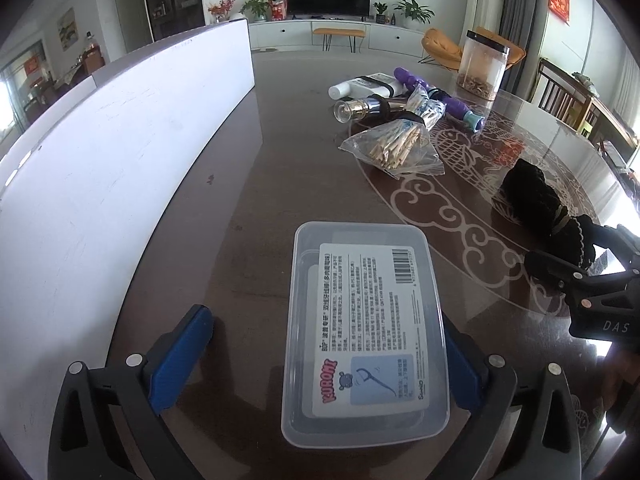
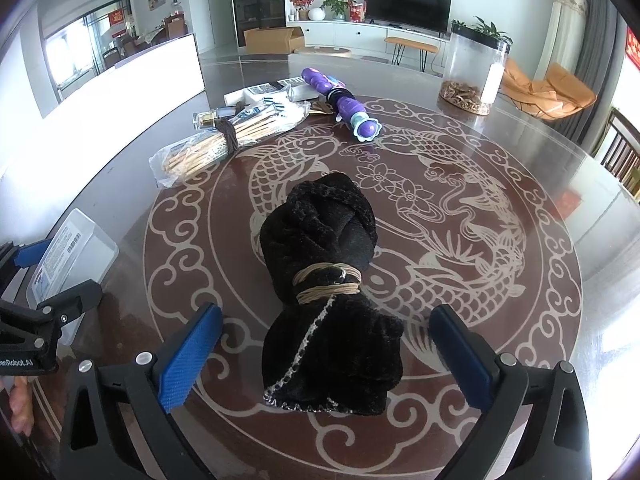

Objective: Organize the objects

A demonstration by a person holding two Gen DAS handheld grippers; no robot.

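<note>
A clear plastic box [image 1: 362, 332] with a white floss-pick label lies on the dark table between the fingers of my left gripper [image 1: 324, 354], which is open; its right pad is at the box's side, its left pad apart. The box also shows in the right wrist view [image 2: 72, 248]. A black cloth bundle [image 2: 324, 292] tied with tan cord lies between the fingers of my right gripper [image 2: 326, 356], which is open and not touching it. The bundle also shows in the left wrist view [image 1: 536, 208].
Further back lie a bag of wooden sticks [image 1: 396, 148], a small glass bottle [image 1: 360, 110], a white tube [image 1: 364, 88] and a purple toy [image 2: 344, 104]. A clear jar [image 2: 474, 68] stands at the back right. A white board [image 1: 120, 152] runs along the table's left.
</note>
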